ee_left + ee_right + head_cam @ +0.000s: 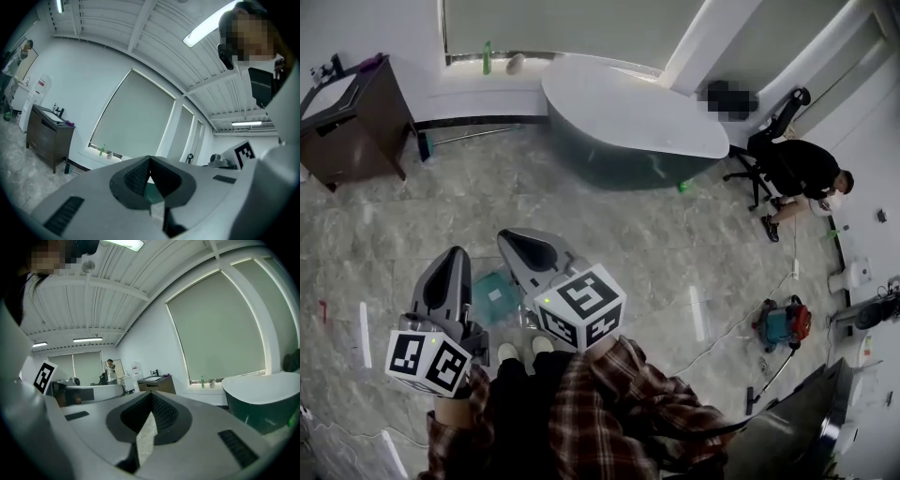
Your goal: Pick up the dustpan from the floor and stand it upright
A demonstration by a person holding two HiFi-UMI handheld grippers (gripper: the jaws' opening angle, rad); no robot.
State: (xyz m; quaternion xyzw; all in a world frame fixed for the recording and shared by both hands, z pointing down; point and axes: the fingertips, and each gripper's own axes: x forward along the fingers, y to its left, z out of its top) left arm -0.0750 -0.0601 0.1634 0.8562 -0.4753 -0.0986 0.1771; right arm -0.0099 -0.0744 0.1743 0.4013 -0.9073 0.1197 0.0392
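Note:
In the head view a teal dustpan (492, 296) lies flat on the marble floor just ahead of the person's white shoes (520, 350). My left gripper (450, 260) hovers over the floor to the dustpan's left, and my right gripper (521, 243) hovers over its far right side. Neither touches it. In the left gripper view the left gripper (150, 160) has its jaws closed tip to tip with nothing between them. The right gripper (151, 395) in its own view is shut and empty too. Both point roughly level across the room, so the dustpan is out of both gripper views.
An oval white-topped desk (628, 112) with a green base stands ahead. A dark wood cabinet (347, 122) is at far left, with a teal-headed broom (427, 145) beside it. A seated person (802, 169) and a red and teal machine (783, 323) with a cable are at right.

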